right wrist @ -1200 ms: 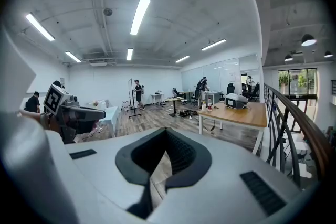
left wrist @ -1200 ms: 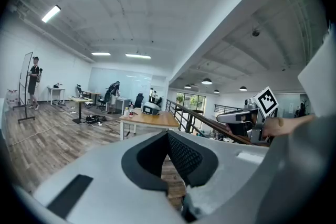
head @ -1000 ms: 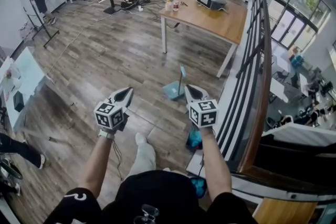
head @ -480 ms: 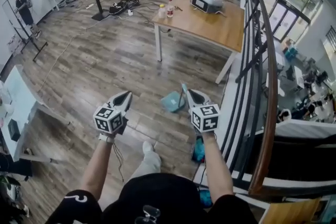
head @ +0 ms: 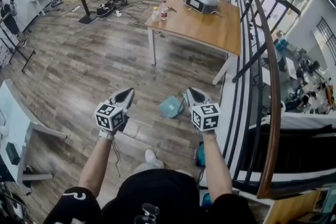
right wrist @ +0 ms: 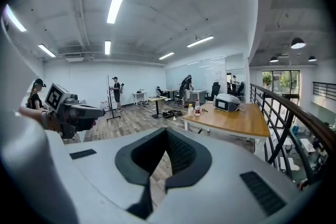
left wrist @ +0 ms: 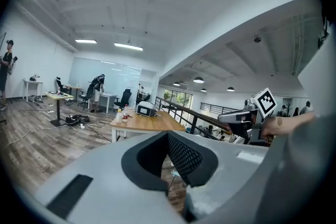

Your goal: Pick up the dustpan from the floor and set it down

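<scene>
Both pairs of jaws are pressed together with nothing between them: the left gripper [head: 126,94] [left wrist: 168,135] shows its black ribbed pads meeting at the tips in its own view, and the right gripper [head: 191,95] [right wrist: 166,131] shows the same in its view. Each is held out in front of the person at arm's length, side by side and well apart, and both point forward over the grey-brown wooden plank floor [head: 94,71]. From the left gripper view the right gripper appears off to the side with its marker cube, and the right gripper view shows the left one likewise. The teal plastic dustpan with its thin upright handle [head: 171,106] lies on the floor, and in the head view it shows between the two grippers, closer to the right one, its handle rising just beside that gripper's tip; neither gripper holds it. Beyond it stands a long light-wood table with white legs [head: 210,29], bearing a grey boxy device [head: 202,0] and two small bottles [head: 160,11]. A black metal railing with a wooden handrail [head: 269,86] runs along the right side
</scene>
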Motion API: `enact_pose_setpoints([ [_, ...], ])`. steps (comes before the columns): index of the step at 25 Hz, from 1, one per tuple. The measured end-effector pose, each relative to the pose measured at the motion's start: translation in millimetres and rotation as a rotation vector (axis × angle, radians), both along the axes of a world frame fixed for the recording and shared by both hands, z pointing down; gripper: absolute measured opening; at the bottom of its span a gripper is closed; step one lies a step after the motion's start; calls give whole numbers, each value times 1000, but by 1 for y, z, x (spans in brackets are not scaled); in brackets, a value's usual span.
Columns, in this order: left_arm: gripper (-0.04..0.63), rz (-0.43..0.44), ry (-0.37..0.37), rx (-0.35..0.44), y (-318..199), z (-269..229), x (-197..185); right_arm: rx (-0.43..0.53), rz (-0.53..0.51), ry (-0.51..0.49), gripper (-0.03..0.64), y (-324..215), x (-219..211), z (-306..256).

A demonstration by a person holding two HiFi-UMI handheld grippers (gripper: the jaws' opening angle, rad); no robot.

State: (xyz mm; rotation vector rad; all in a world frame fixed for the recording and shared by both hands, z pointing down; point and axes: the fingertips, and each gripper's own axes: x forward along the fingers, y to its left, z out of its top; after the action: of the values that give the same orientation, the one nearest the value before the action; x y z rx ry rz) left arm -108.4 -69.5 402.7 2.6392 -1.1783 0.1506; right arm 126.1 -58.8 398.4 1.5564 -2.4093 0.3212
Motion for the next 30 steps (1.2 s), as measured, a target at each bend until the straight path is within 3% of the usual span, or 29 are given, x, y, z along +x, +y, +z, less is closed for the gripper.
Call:
enact_pose_setpoints([
  [12,-2,78,49,-9,-75,-2,11,11,81,27,-5,-57,9,2],
  [28,-2,85,47,-40,-146,20,103,3,55,4,-2,-139,87,36],
  [30,-2,73,54,-52,-152,23,113,-12,45,1,61,-148,95,44],
])
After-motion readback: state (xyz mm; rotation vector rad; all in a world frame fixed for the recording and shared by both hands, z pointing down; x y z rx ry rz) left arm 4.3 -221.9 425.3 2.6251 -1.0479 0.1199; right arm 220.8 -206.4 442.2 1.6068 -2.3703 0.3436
